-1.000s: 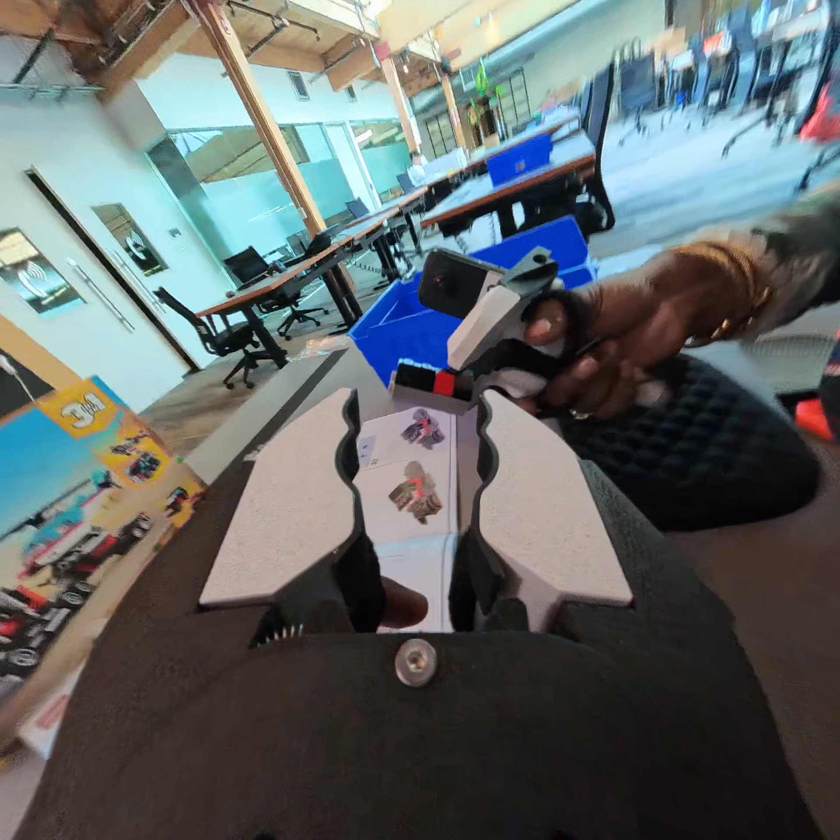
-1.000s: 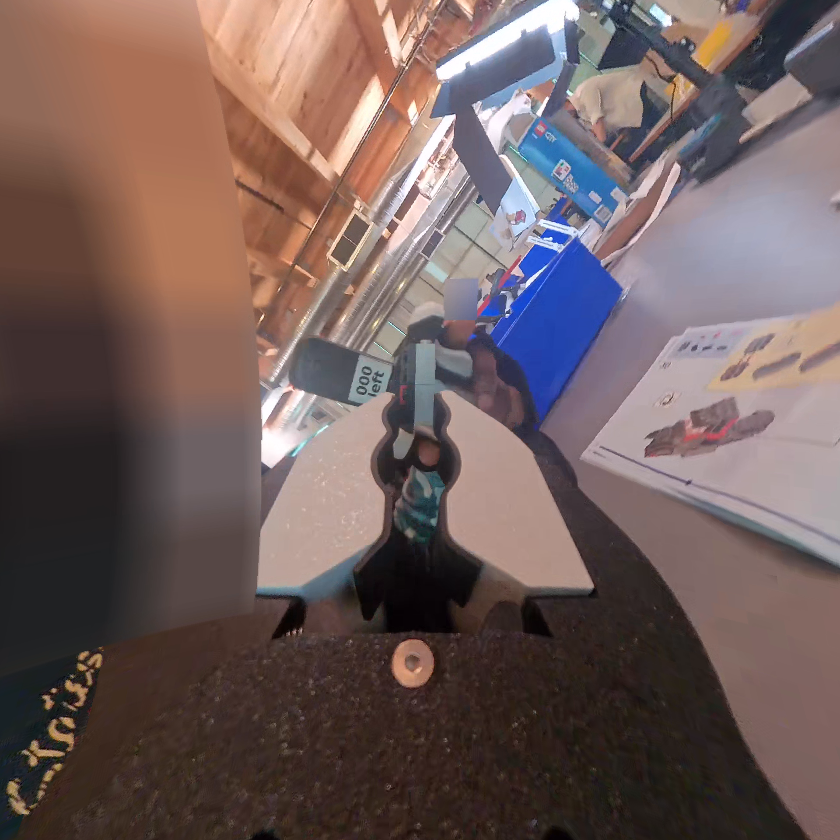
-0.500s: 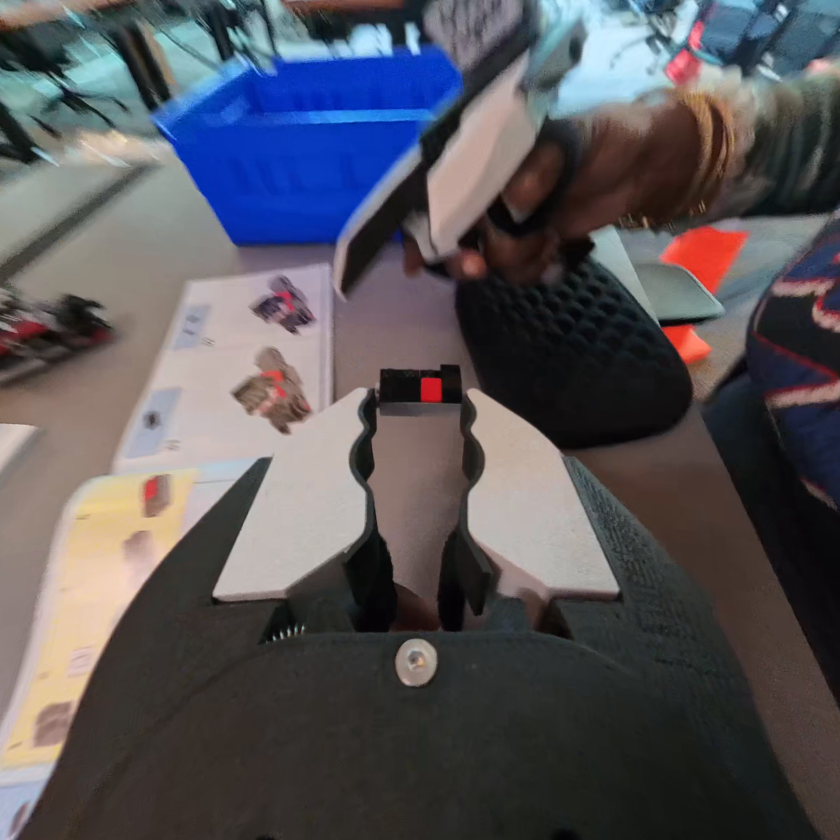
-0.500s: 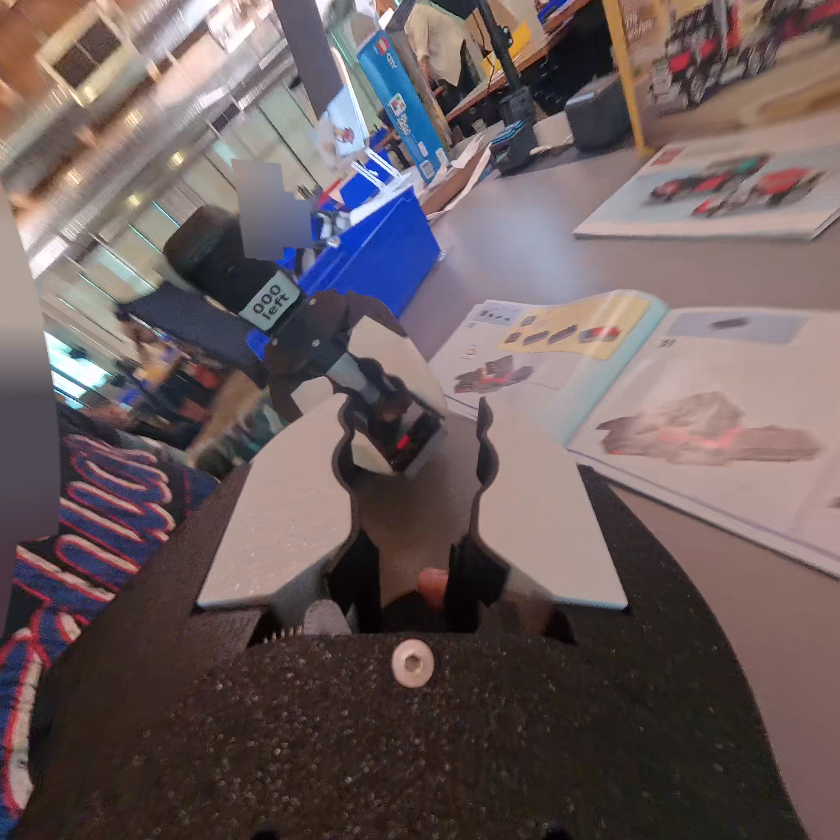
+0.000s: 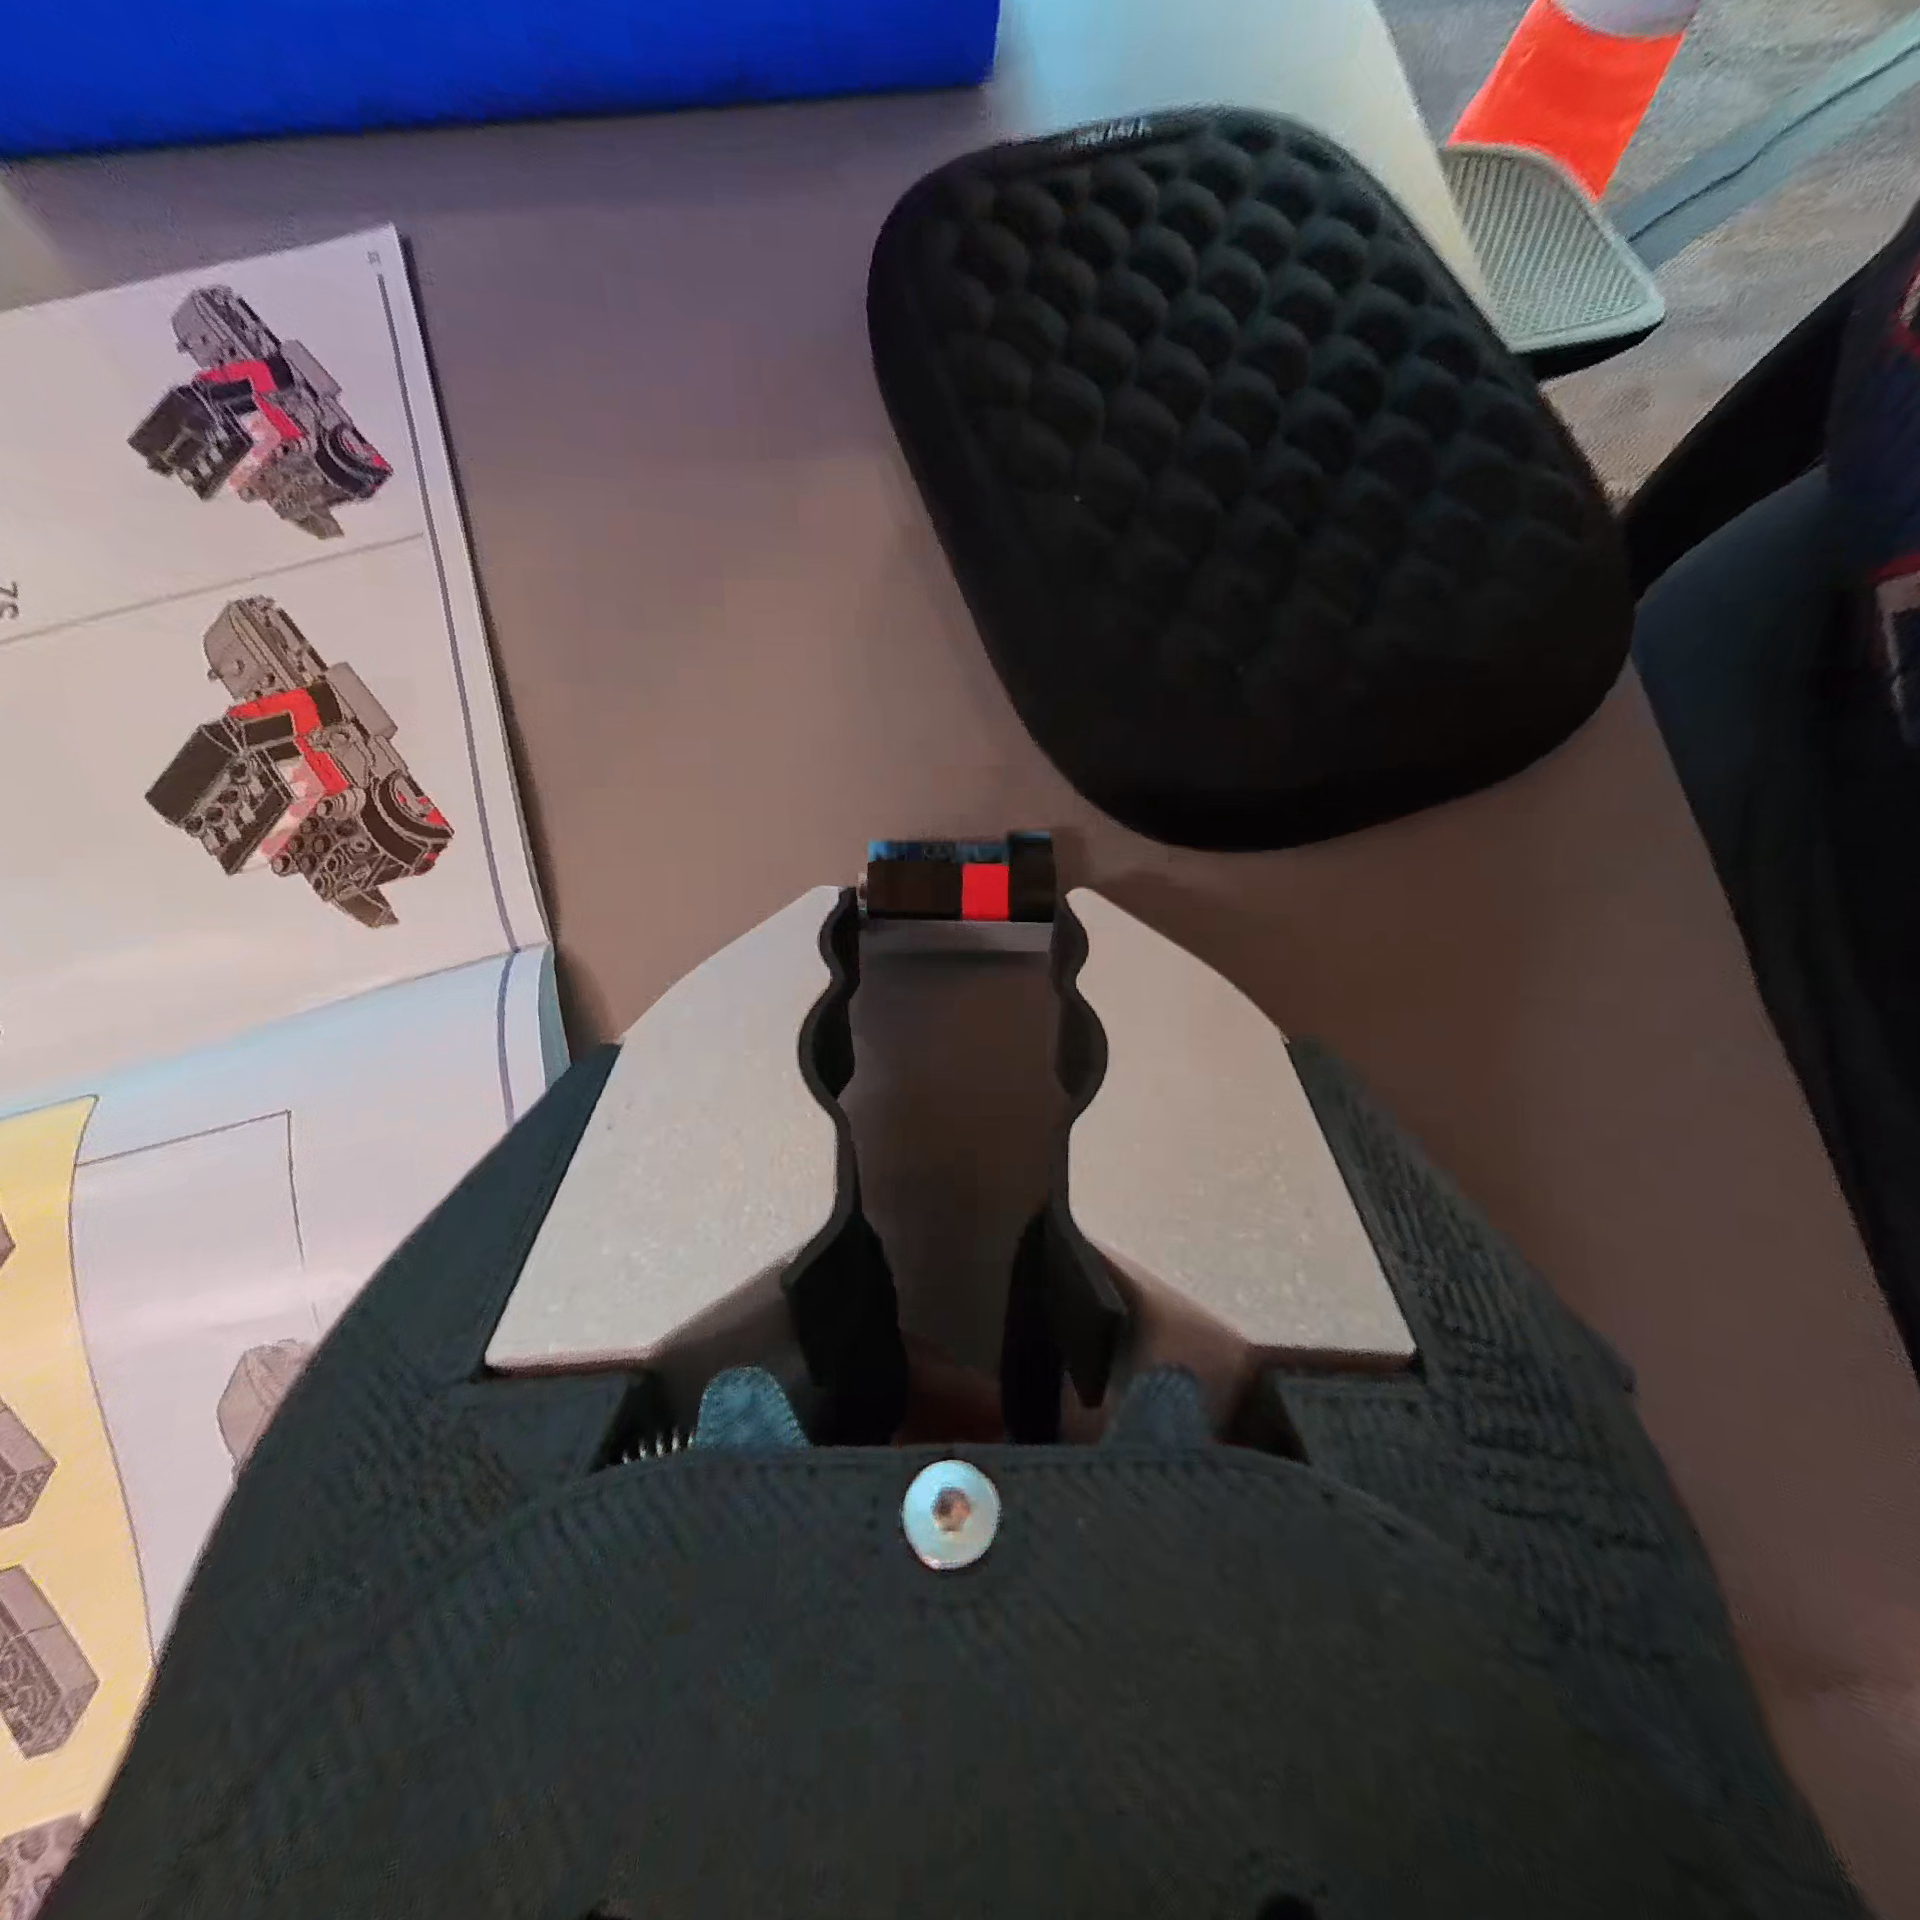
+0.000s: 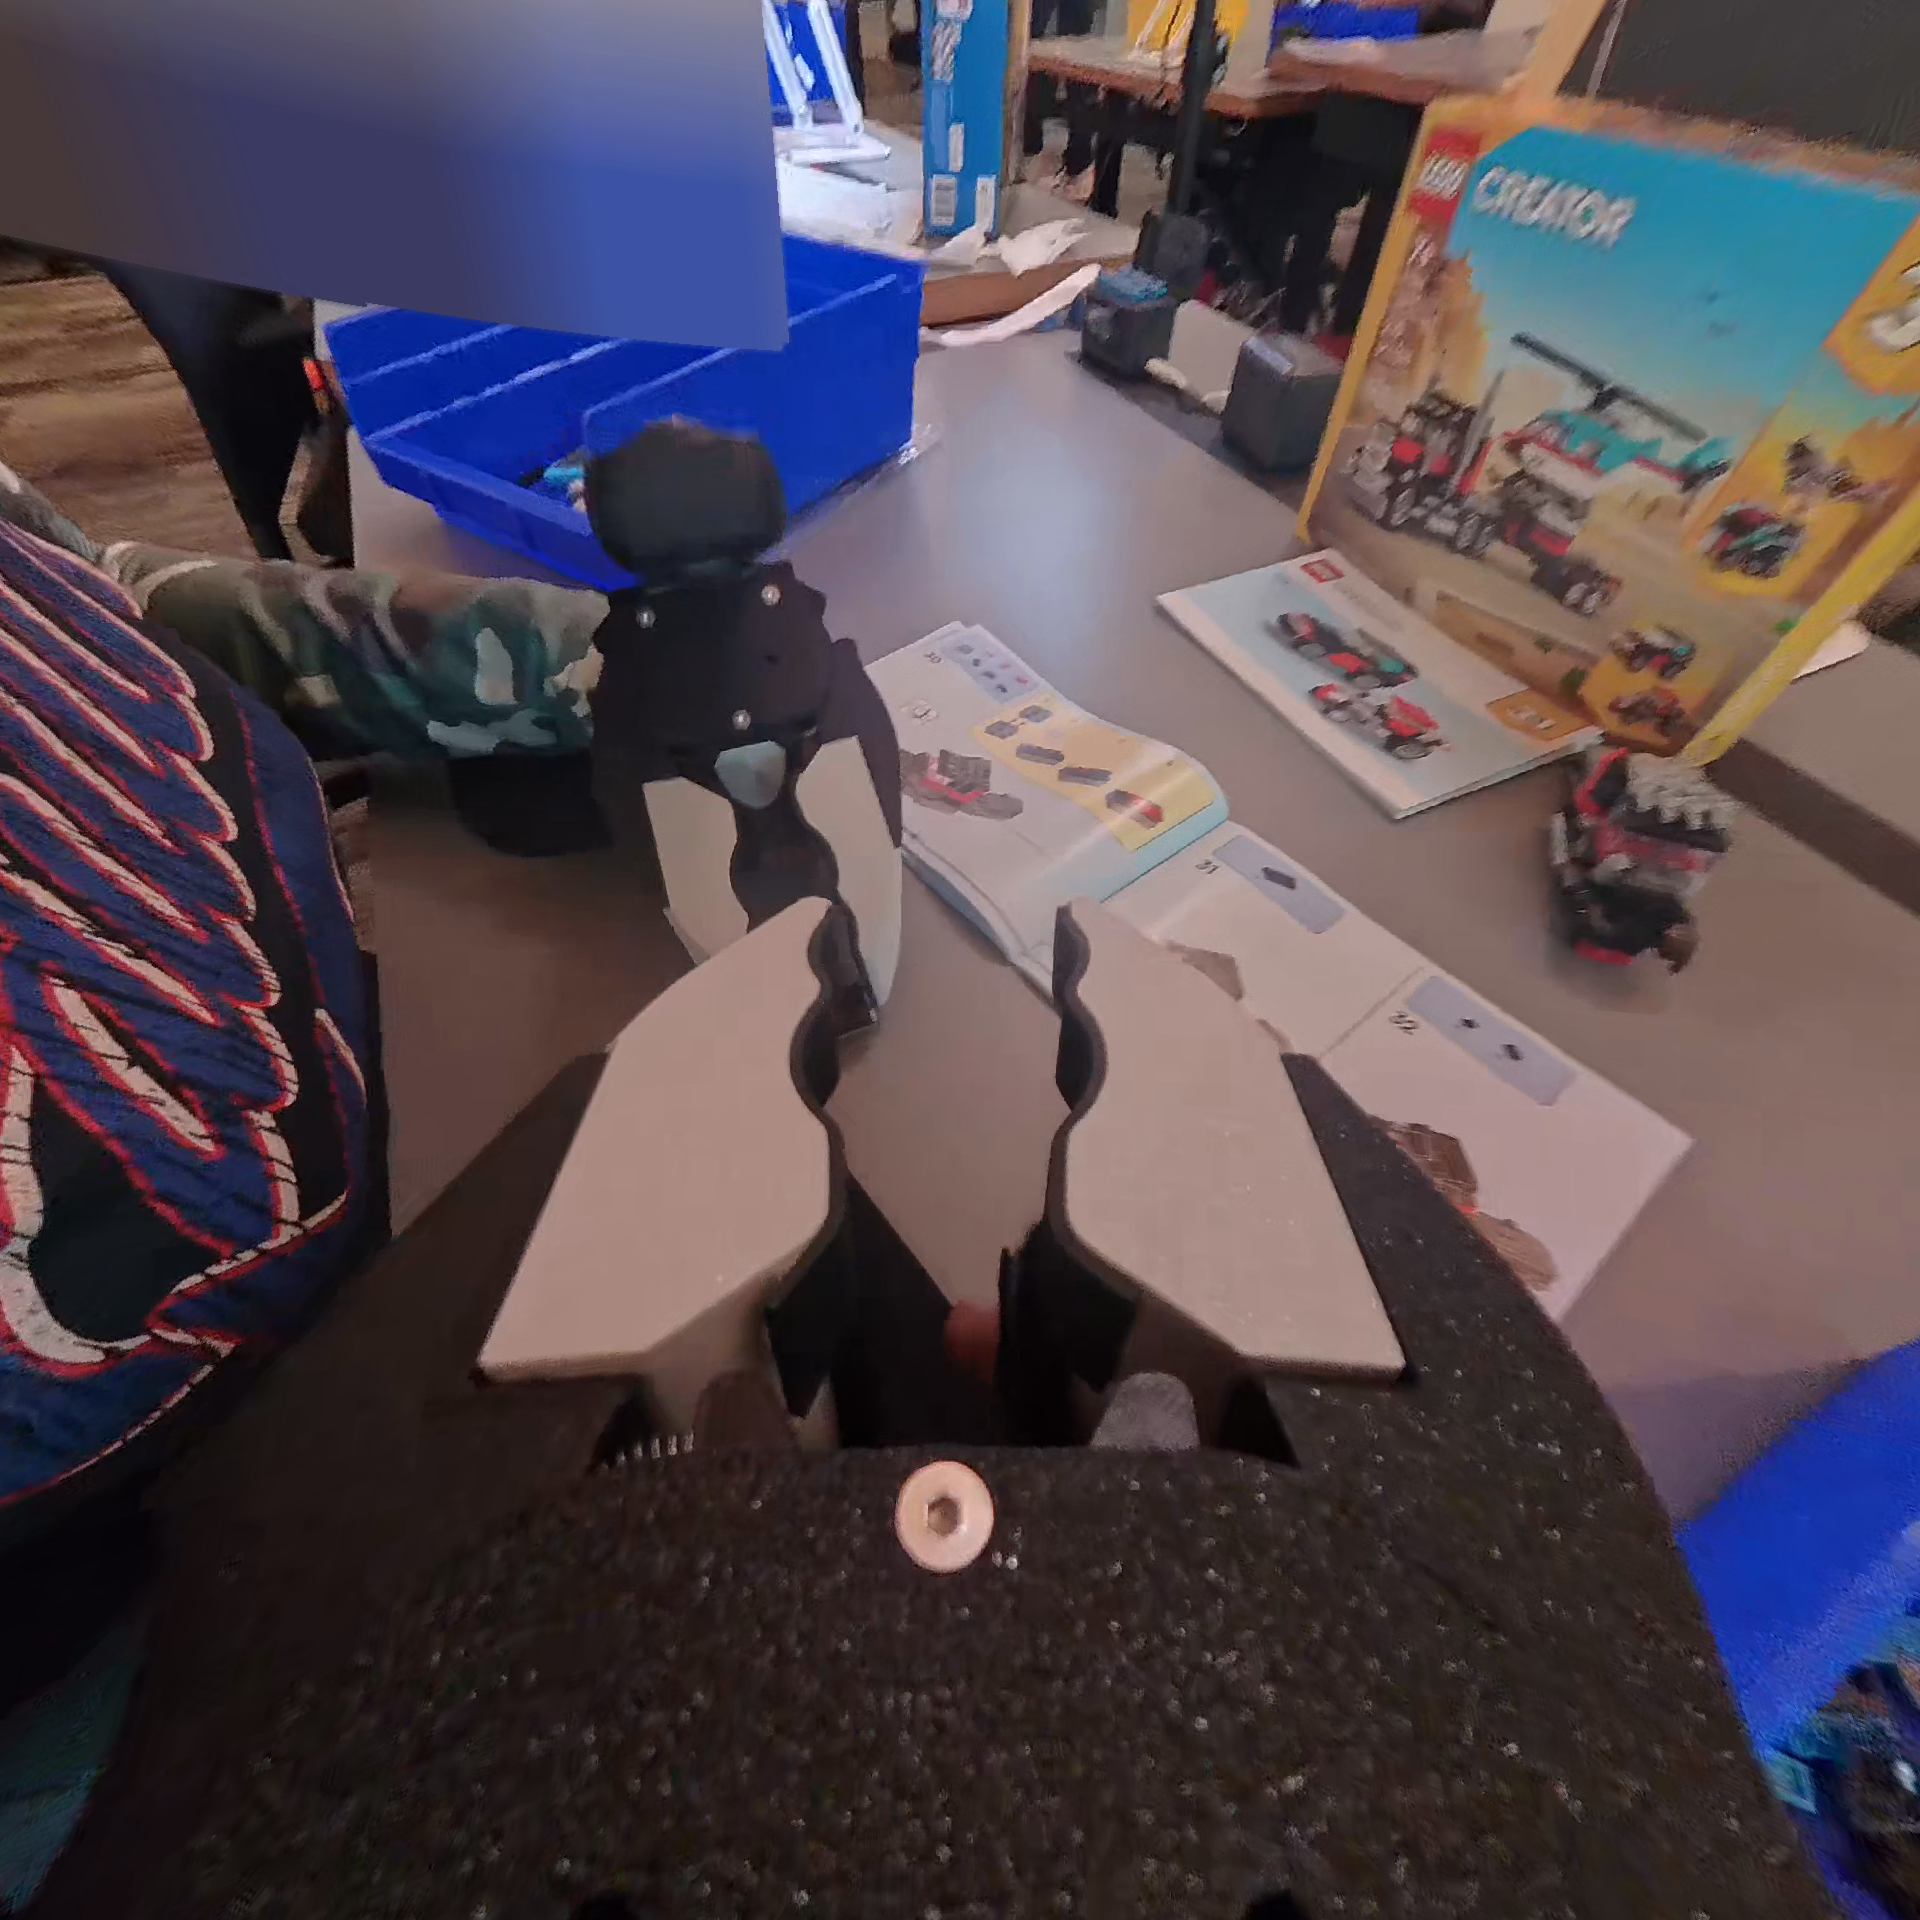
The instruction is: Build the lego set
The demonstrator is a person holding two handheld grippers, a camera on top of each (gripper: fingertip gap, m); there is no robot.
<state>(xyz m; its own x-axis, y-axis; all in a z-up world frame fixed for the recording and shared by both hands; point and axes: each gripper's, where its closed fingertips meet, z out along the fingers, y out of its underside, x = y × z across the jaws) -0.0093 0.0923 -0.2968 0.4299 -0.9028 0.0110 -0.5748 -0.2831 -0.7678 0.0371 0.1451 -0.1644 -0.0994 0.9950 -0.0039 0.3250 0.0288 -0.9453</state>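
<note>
One black-and-red brick piece (image 5: pixel 961 891) sits pinched between left gripper (image 5: pixel 959 914) fingers (image 5: pixel 727 1091).

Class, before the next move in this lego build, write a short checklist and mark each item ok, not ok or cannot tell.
1. Left gripper holds the black and red piece at its fingertips: ok.
2. Right gripper open and empty: ok.
3. Instruction booklet open on the table: ok.
4. Half-built truck within reach: cannot tell.
5. Piece's studs facing the right way: cannot tell.
</note>
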